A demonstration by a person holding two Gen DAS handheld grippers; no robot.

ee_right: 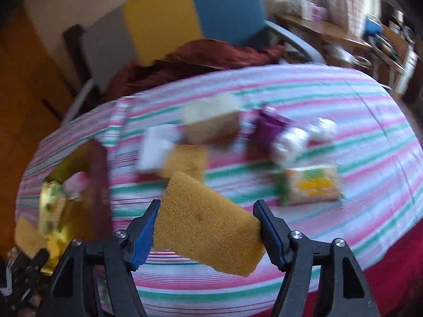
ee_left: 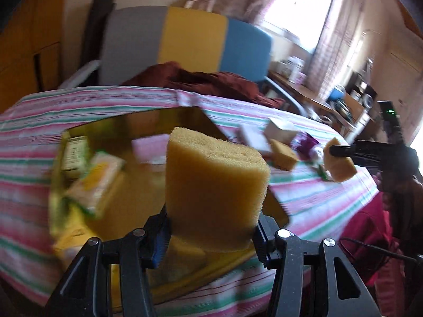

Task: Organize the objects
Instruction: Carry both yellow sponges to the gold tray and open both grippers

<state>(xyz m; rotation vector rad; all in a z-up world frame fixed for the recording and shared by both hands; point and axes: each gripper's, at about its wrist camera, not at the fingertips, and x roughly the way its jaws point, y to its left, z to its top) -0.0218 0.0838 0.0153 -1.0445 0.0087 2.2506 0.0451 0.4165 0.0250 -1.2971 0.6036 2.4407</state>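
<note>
My left gripper [ee_left: 211, 233] is shut on a yellow sponge [ee_left: 215, 187] and holds it upright above a gold tray [ee_left: 148, 182]. The tray holds a yellow-green packet [ee_left: 97, 182], a small box [ee_left: 75, 155] and a pink item [ee_left: 150, 148]. My right gripper [ee_right: 207, 227] is shut on another yellow sponge [ee_right: 208, 227], tilted, above the striped cloth [ee_right: 357, 121]. That gripper and its sponge [ee_left: 339, 162] also show at the right of the left wrist view. Both views are blurred.
On the cloth lie a sponge [ee_right: 186, 162], a tan block [ee_right: 211, 124], a white box [ee_right: 156, 148], a purple packet [ee_right: 272, 129], white items [ee_right: 304, 137] and a yellow-green packet [ee_right: 312, 185]. A chair with red fabric [ee_right: 201, 55] stands behind. The tray [ee_right: 68, 185] is at far left.
</note>
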